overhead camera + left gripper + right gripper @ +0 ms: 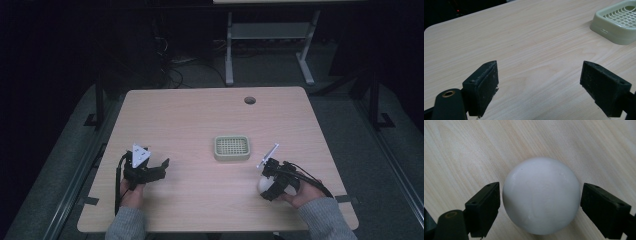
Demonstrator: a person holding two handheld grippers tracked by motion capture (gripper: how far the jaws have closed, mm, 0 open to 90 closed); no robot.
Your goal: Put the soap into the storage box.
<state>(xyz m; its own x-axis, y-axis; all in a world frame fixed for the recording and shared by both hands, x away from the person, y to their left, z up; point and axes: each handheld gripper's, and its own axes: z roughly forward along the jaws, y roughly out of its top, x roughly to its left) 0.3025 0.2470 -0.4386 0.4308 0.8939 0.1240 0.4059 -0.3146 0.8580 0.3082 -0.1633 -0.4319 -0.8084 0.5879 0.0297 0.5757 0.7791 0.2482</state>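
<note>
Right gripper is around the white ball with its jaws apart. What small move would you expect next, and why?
Probably closing the right gripper on the white ball. The ball sits on the table between the open jaws, with small gaps on both sides, so it is framed but not yet held. The left gripper is open over bare wood.

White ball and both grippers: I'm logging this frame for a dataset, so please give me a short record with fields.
table: light wood table with a round hole near its far edge
tray: pale green grid tray, mid-table, nothing in it
ball: white ball on the table, near right
right gripper: right gripper open, jaws straddle the ball, small gap visible on each side
left gripper: left gripper open, nothing between its jaws, pointed toward the tray
hands: one on each gripper, grey sleeves
</note>
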